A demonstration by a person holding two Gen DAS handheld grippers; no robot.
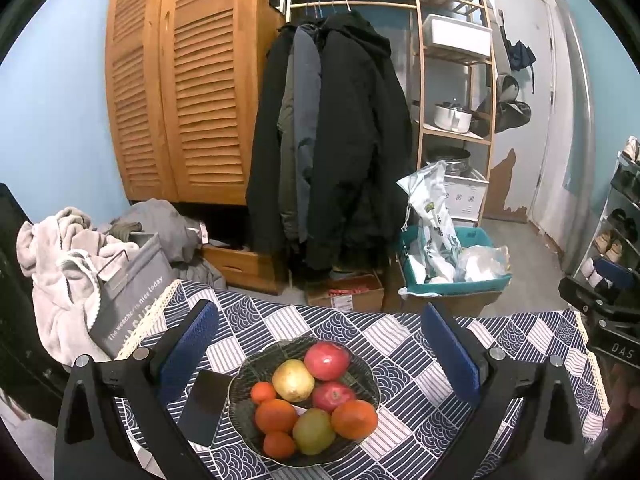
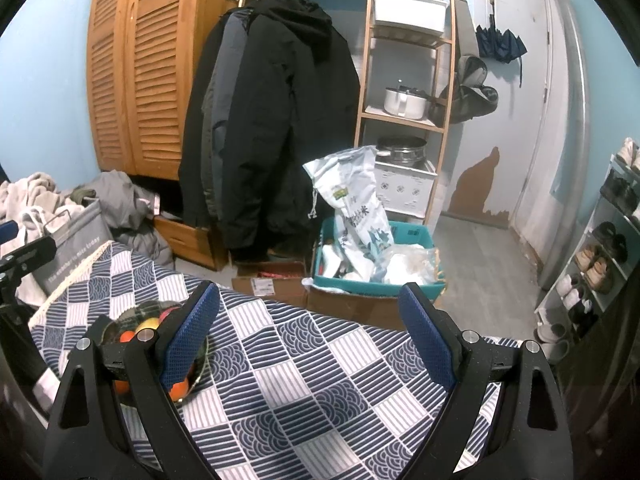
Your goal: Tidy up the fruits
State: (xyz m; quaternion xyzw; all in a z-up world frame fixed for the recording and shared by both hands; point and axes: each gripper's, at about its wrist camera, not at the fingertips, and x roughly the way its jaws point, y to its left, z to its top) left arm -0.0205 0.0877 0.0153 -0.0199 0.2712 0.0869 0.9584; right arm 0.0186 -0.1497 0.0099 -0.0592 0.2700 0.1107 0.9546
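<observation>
A dark woven bowl [image 1: 362,364] sits on the blue-and-white patterned tablecloth [image 1: 420,384]. It holds two red apples [image 1: 326,360], a yellow fruit [image 1: 293,380], a green fruit [image 1: 313,431] and several oranges [image 1: 354,419]. My left gripper [image 1: 320,344] is open and empty, its blue pads either side of the bowl and above it. My right gripper [image 2: 310,324] is open and empty over bare cloth [image 2: 304,380], to the right of the bowl [image 2: 132,316], which its left finger partly hides.
A black phone [image 1: 206,406] lies on the cloth left of the bowl. A grey laundry basket [image 1: 132,292] with clothes stands off the table's left edge. Beyond the far edge are cardboard boxes [image 1: 348,294], a teal crate [image 1: 456,268], hanging coats [image 1: 340,140] and a wooden shelf.
</observation>
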